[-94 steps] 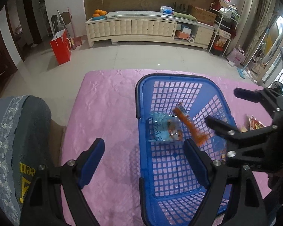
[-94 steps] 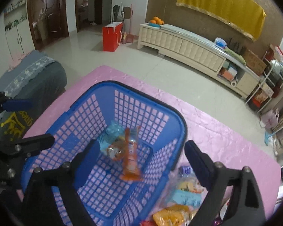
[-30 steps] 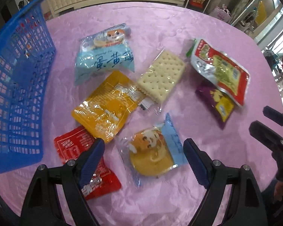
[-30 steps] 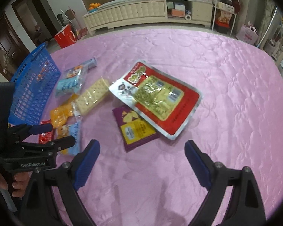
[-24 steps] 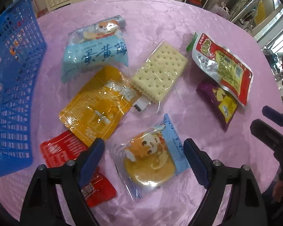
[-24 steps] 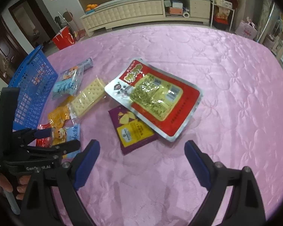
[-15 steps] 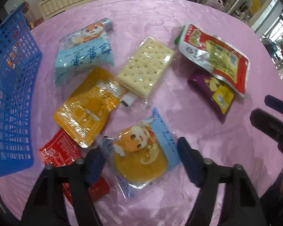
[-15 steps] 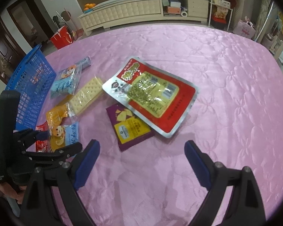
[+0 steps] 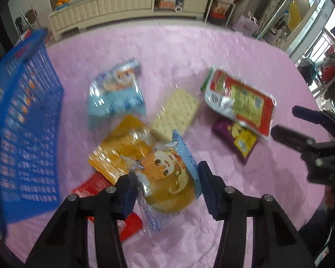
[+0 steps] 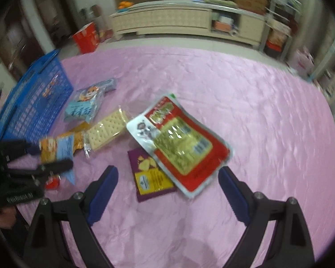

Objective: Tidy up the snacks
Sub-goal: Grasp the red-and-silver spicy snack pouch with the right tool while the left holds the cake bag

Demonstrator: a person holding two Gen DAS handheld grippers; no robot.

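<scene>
My left gripper (image 9: pixel 167 192) jaws clamp the cartoon cake packet (image 9: pixel 167 178); my right gripper (image 10: pixel 167 194) jaws gape, holding nothing, over the pink tabletop (image 10: pixel 256 111).

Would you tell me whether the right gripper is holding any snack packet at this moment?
No, the right gripper is open above the pink tablecloth, with nothing between its blue pads.

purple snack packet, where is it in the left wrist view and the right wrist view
Left wrist view: the purple snack packet lies right of centre, partly under the red pouch.
Right wrist view: it lies at centre, between the open right gripper fingers.
Shared landmark: the cracker pack, left of it in both.
</scene>
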